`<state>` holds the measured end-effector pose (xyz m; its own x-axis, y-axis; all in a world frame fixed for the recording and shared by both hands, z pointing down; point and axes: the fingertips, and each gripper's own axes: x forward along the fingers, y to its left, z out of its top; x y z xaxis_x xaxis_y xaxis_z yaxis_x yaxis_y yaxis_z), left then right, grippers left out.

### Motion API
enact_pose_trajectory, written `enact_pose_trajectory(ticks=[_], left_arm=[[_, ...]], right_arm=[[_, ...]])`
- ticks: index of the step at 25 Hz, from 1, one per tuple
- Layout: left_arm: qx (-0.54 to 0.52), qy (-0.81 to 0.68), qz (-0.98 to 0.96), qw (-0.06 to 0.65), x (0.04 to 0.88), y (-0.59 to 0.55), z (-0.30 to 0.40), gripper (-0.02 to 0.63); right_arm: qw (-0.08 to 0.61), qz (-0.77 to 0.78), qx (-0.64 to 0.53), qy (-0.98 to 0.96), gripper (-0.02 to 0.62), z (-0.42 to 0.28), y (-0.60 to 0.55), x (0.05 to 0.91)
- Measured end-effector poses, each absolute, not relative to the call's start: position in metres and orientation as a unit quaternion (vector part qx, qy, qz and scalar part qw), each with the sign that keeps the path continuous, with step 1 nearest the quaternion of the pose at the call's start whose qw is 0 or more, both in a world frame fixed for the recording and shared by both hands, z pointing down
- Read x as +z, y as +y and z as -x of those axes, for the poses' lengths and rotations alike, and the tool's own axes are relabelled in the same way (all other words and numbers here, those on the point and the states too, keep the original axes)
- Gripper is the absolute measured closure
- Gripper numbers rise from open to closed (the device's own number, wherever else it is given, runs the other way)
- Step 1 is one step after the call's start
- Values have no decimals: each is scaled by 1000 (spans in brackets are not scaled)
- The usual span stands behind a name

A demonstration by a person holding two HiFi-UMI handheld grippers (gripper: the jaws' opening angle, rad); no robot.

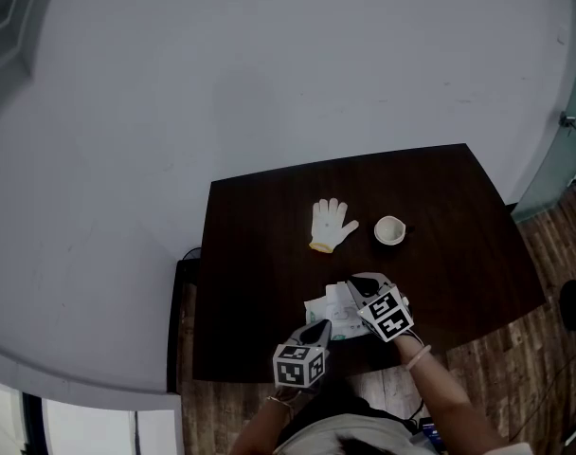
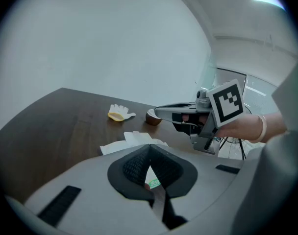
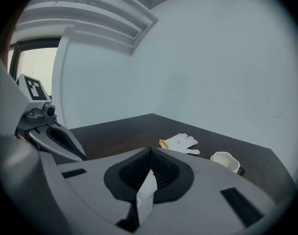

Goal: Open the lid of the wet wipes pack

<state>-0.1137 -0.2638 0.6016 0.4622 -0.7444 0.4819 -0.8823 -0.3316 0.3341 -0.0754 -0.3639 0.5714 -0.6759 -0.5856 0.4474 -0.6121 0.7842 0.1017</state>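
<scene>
1. The dark brown wooden surface (image 1: 260, 263) runs back to a pale grey wall; its front edge lies just under both hands, with plank flooring beyond it.
2. The left part of the surface is bare, and so is the right part past the cup, so open room lies on either side of the pack.
3. A white knitted glove with a yellow cuff (image 1: 331, 224) lies flat towards the back. A small white cup (image 1: 389, 229) stands just to its right, apart from it. Both are well clear of the grippers.
4. The soft white wet wipes pack with a green label (image 1: 332, 311) sits near the front edge, between the two grippers.
5. The left gripper (image 1: 320, 328) comes at the pack from the near-left. In its own view the jaws (image 2: 149, 148) are clenched on the pack's near edge. A bit of the green label shows between the pads, and the rest of the pack (image 2: 132, 140) spreads out beyond the tips.
6. The right gripper (image 1: 351, 286) reaches over the pack's right side. In its own view the jaws (image 3: 150, 153) are pressed together on a thin white flap (image 3: 147, 190).
7. The frames do not settle whether that flap is the lid itself.
</scene>
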Motion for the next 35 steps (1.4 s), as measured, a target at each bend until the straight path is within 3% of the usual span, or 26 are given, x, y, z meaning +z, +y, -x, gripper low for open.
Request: enact_pose_trajectory(ticks=[35], left_arm=[[79, -564, -810, 141, 468, -203, 109, 592]], right_arm=[[116, -392, -22, -912, 591, 17, -246, 441]])
